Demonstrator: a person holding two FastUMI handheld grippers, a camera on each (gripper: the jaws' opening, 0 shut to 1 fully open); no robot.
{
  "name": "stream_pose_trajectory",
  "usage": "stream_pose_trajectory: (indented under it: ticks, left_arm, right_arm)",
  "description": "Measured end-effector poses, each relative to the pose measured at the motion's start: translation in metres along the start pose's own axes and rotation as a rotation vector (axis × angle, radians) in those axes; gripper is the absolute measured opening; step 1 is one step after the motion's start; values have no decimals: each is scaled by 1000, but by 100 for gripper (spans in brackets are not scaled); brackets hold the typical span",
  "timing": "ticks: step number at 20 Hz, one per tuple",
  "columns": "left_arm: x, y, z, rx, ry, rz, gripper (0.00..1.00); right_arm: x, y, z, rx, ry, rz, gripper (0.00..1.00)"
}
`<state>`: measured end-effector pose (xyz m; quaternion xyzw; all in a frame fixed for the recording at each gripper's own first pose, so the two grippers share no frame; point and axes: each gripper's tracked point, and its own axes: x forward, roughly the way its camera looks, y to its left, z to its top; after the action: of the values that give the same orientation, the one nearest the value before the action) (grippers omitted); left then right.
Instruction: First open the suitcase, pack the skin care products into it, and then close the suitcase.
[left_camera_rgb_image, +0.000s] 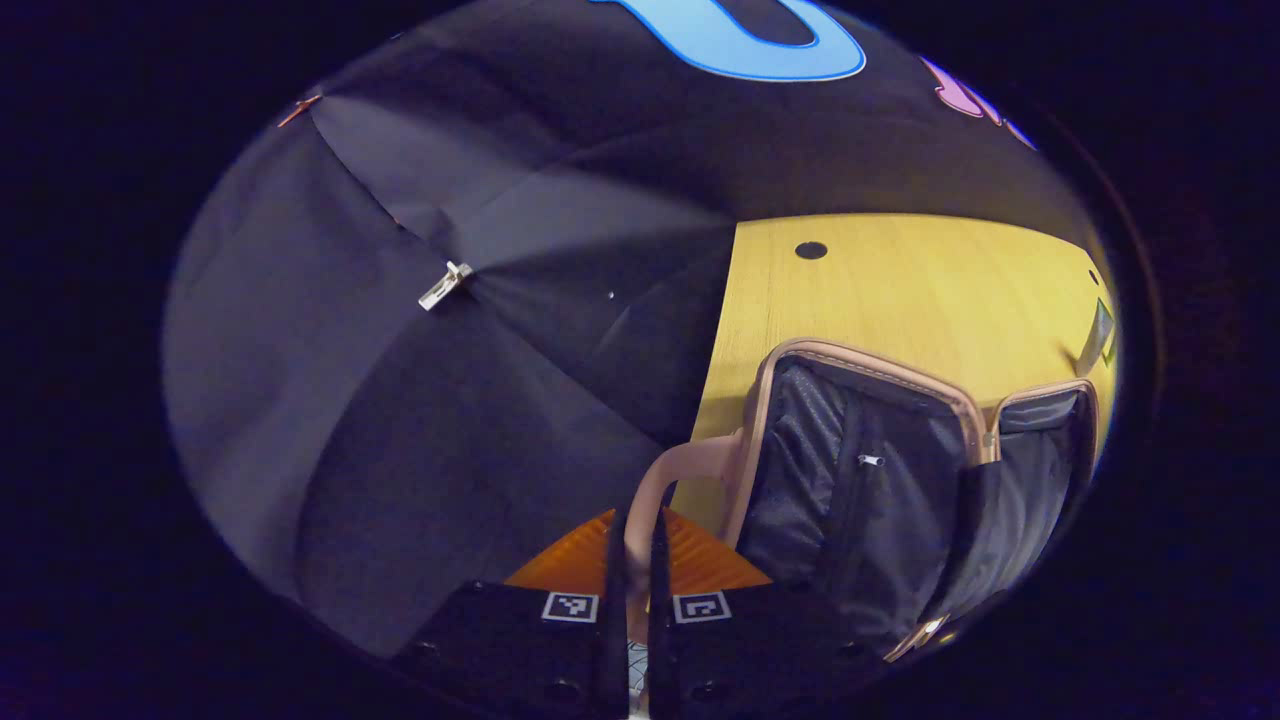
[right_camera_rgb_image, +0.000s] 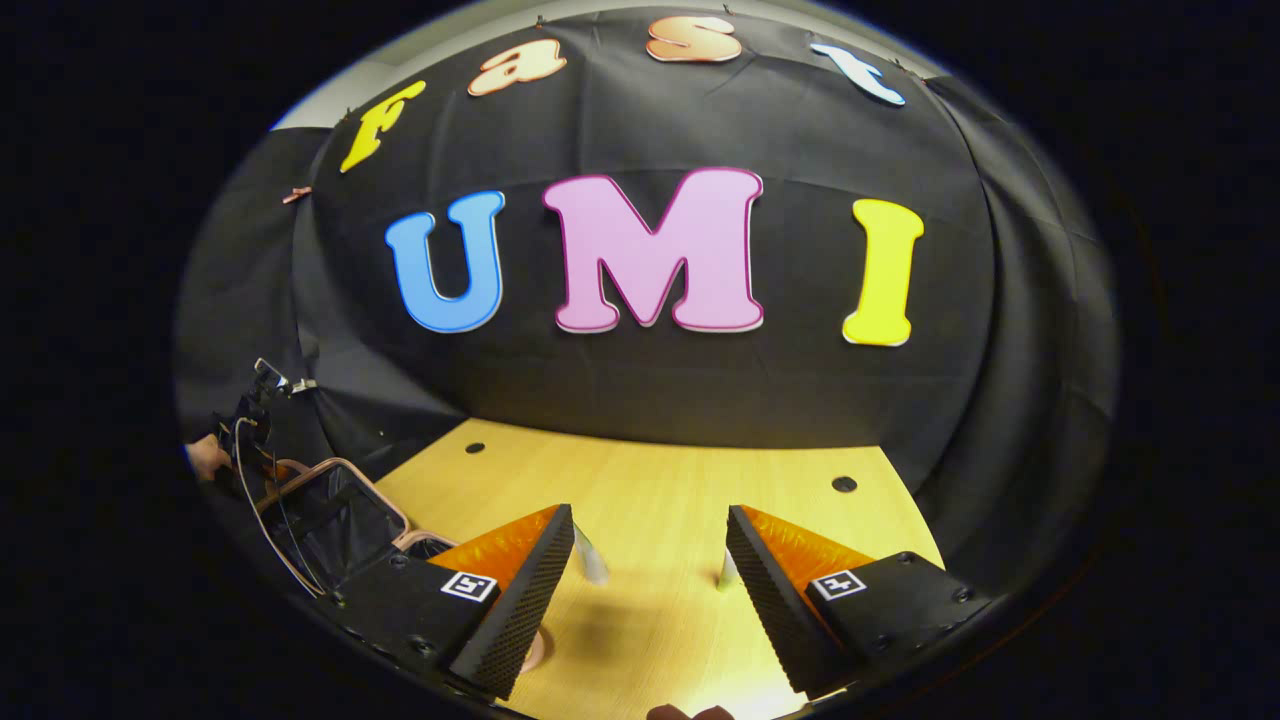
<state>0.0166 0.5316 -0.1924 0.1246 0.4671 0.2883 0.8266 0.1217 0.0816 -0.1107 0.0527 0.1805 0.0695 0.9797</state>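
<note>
Gripping the pale carry handle of the suitcase, the left gripper was seen with its fingers drawn close together on that loop, apparently clamped, though the contact was partly hidden. The suitcase lay open at the left near corner of the wooden table, its dark quilted lining and a small zip pull exposed. The shell was judged stiff and fairly light when empty, the lining soft and slack; the handle was taken as the soundest hold, the rim trim as the second. The right gripper was held with fingers wide apart above bare table. No brand or legible label was made out on the case.
</note>
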Motion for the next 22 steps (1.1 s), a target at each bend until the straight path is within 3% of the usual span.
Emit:
stream_pose_trajectory:
  ticks: [4,8,9,12,13,14,18,22]
  left_arm:
    - [63,-6,-39,19,108,-20,15]
    - [74,-7,-43,18,112,-7,22]
    - [70,-8,-39,7,89,-20,29]
    - [50,-10,-16,-26,6,-34,75]
    - [34,-19,-7,-57,-32,-71,91]
    - [18,-31,5,-88,-73,-116,94]
    - [-70,-92,70,-160,-324,-304,95]
    - [-162,-186,104,-177,-428,-518,95]
  right_arm:
    - [-1,2,-2,31,19,-57,97]
    - [8,7,1,39,7,-80,98]
    - [11,7,3,39,0,-86,98]
    - [13,4,6,36,-28,-100,97]
    - [12,1,7,31,-38,-107,97]
    - [11,-4,9,26,-55,-124,97]
    - [8,-17,13,44,-108,-138,97]
    - [8,-32,6,43,-111,-113,97]
